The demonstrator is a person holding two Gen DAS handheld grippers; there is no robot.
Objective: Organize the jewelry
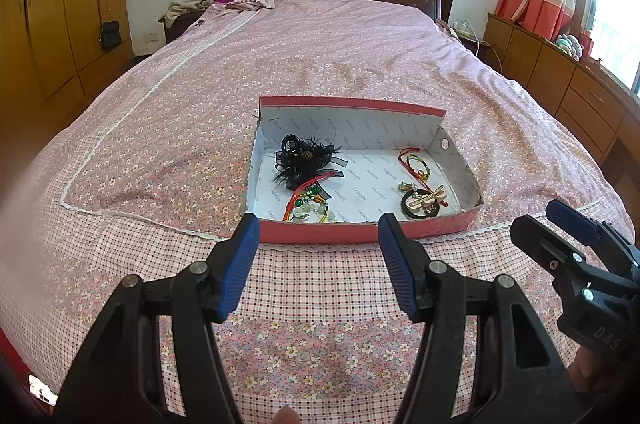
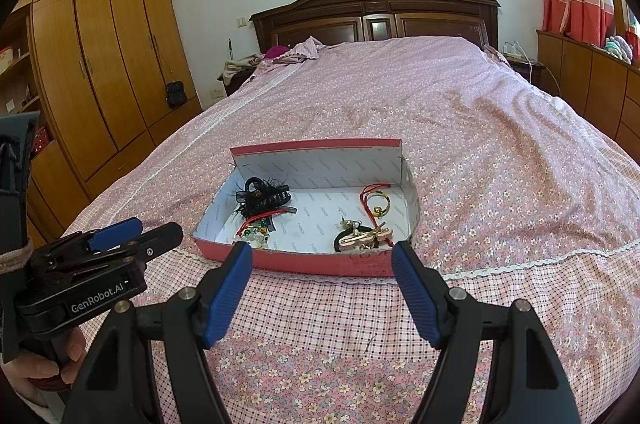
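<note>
A shallow red cardboard box (image 1: 332,232) (image 2: 304,260) with a white lining lies on the bed. Inside it, on the left, are a black feathered hair piece (image 1: 304,159) (image 2: 260,197) and a red-cord bead bracelet (image 1: 310,207) (image 2: 254,230). On the right are a red and gold cord bracelet (image 1: 416,161) (image 2: 376,201) and a black hair tie with gold clips (image 1: 422,201) (image 2: 362,238). My left gripper (image 1: 318,256) is open and empty just in front of the box. My right gripper (image 2: 322,284) is open and empty, also in front of the box.
The bed (image 1: 320,55) has a pink floral cover with a lace seam (image 2: 540,260) near the front. The right gripper (image 1: 576,244) shows at the right of the left wrist view; the left gripper (image 2: 100,264) shows at the left of the right wrist view. Wardrobes stand at left, cabinets at right.
</note>
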